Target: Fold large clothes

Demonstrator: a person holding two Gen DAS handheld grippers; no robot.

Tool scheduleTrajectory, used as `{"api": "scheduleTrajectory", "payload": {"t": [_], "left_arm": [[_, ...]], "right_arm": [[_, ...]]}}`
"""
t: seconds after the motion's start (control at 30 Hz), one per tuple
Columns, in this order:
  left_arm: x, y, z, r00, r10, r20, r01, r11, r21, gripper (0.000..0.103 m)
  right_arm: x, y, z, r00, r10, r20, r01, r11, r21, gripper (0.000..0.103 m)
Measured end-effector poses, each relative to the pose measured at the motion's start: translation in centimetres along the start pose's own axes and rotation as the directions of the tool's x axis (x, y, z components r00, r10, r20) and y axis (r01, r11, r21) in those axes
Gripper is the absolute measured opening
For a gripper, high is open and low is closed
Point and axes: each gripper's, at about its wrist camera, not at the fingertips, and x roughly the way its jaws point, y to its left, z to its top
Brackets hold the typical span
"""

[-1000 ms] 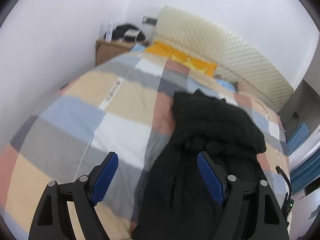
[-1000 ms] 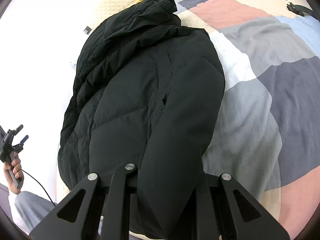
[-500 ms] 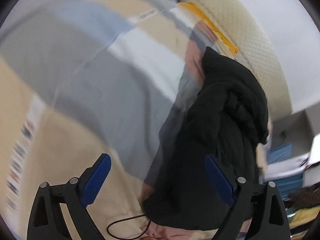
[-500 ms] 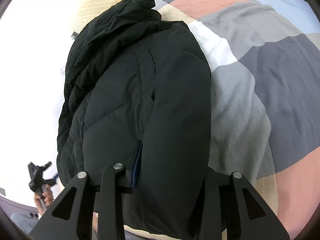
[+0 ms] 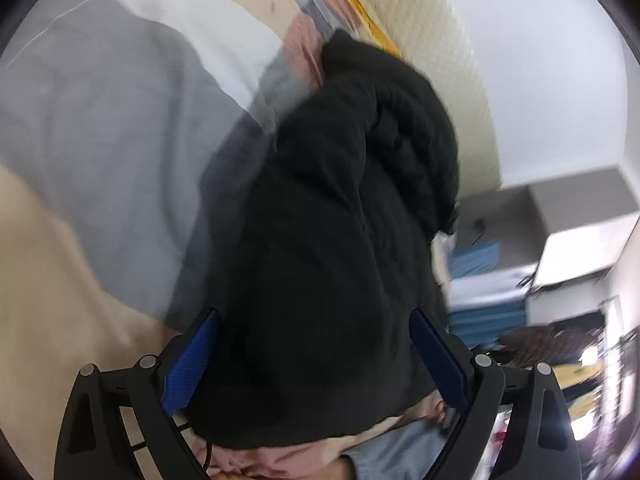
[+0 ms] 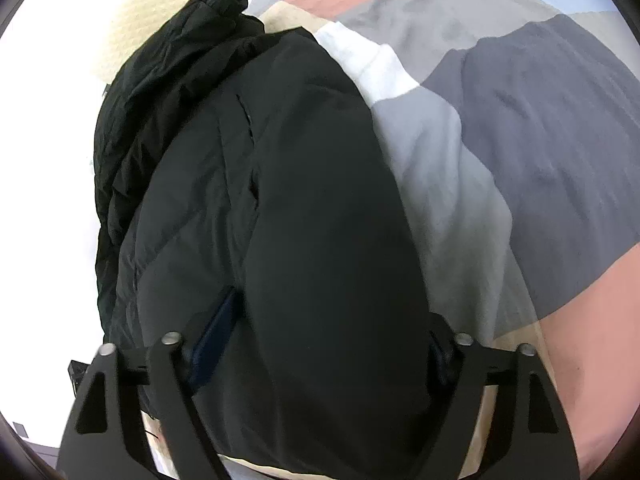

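While the left gripper (image 5: 316,350) gapes empty, the right gripper (image 6: 320,344) — spread wide — straddles the black jacket (image 6: 280,208).

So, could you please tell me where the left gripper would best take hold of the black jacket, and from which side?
Probably the near hem of the black jacket, approached from the foot of the bed. That edge lies nearest, straddled by the open left gripper, and looks thinner than the bunched collar end by the headboard. The right gripper straddles the sleeve beside it.
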Motion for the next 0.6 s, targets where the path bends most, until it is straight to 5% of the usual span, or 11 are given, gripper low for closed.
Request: {"api": "scheduleTrajectory", "payload": {"t": [0.27, 0.37, 0.6], "left_arm": [[3.3, -1.8, -1.3, 0.991, 0.122, -0.058, -0.115, 0.988, 0.106, 0.094], [3.6, -3.4, -2.0, 0.971, 0.23, -0.069, -0.213, 0.956, 0.2, 0.084], [3.3, -4.4, -2.7, 0.945, 0.321, -0.067, -0.296, 0.922, 0.248, 0.075]], "right_arm": [[0.0, 0.2, -0.1, 1.0, -0.017, -0.004, 0.017, 1.0, -0.01, 0.084], [0.1, 0.5, -0.2, 1.0, -0.013, -0.016, 0.013, 0.999, -0.033, 0.084], [-0.5, 1.7, -0.7, 0.997, -0.078, 0.016, 0.079, 0.992, -0.101, 0.078]]}}
